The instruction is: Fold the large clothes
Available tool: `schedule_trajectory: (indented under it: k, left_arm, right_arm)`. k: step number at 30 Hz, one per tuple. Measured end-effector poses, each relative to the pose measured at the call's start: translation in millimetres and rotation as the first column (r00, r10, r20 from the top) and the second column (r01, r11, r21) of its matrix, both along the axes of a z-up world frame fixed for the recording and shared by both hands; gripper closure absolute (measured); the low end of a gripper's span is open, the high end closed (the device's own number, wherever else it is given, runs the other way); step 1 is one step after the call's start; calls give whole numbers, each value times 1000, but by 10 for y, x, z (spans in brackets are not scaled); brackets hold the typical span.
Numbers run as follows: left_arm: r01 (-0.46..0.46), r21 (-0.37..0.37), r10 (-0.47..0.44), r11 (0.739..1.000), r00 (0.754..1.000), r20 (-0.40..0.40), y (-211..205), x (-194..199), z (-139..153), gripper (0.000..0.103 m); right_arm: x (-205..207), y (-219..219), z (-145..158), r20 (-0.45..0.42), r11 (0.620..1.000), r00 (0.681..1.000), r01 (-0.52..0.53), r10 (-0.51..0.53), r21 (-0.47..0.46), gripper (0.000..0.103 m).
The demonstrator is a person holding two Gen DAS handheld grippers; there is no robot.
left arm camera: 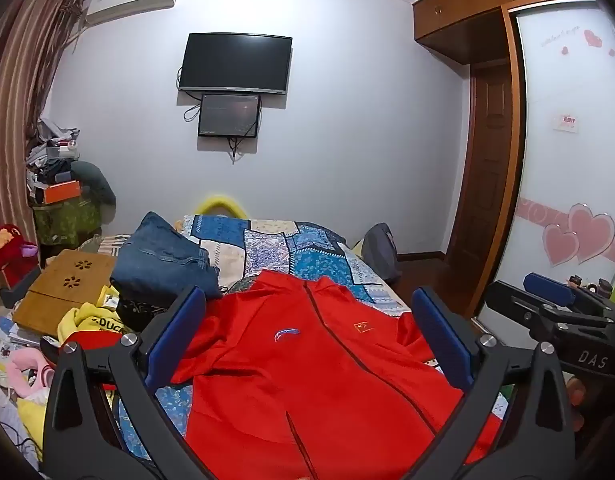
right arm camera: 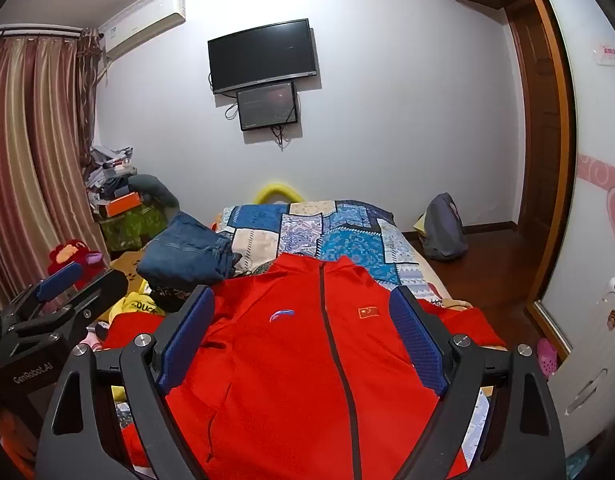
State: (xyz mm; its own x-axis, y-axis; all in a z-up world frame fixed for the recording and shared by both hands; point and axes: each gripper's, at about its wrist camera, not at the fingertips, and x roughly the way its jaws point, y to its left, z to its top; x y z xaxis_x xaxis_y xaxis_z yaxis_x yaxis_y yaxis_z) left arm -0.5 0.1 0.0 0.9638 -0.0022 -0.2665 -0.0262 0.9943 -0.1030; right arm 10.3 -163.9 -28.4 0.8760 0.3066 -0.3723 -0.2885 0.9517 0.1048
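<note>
A red zip-up jacket (left arm camera: pixel 307 372) lies spread face up on the bed, collar toward the far wall; it also fills the right wrist view (right arm camera: pixel 299 360). My left gripper (left arm camera: pixel 307 340) is open and empty, held above the jacket's chest. My right gripper (right arm camera: pixel 303 336) is open and empty, also above the chest. The right gripper shows at the right edge of the left wrist view (left arm camera: pixel 547 300). The left gripper shows at the left edge of the right wrist view (right arm camera: pixel 59 284). The jacket's lower hem is hidden under the gripper bodies.
Folded blue jeans (left arm camera: pixel 163 260) lie on the patchwork bedspread (left arm camera: pixel 291 248) left of the jacket. Yellow clothes (left arm camera: pixel 91 320), a wooden lap table (left arm camera: pixel 63 288) and clutter sit at the left. A grey backpack (right arm camera: pixel 443 224) stands on the floor by the wardrobe (left arm camera: pixel 567 152).
</note>
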Motion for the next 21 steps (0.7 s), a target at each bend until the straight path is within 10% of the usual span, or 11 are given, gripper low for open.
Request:
schedule_trajectory:
  k: [21]
  left_arm:
    - [-3,9,3,1000,1000,-28,42,3,-33,0]
  right_arm:
    - [-2,15,9,-4,1000,1000,-1,1,-3,16]
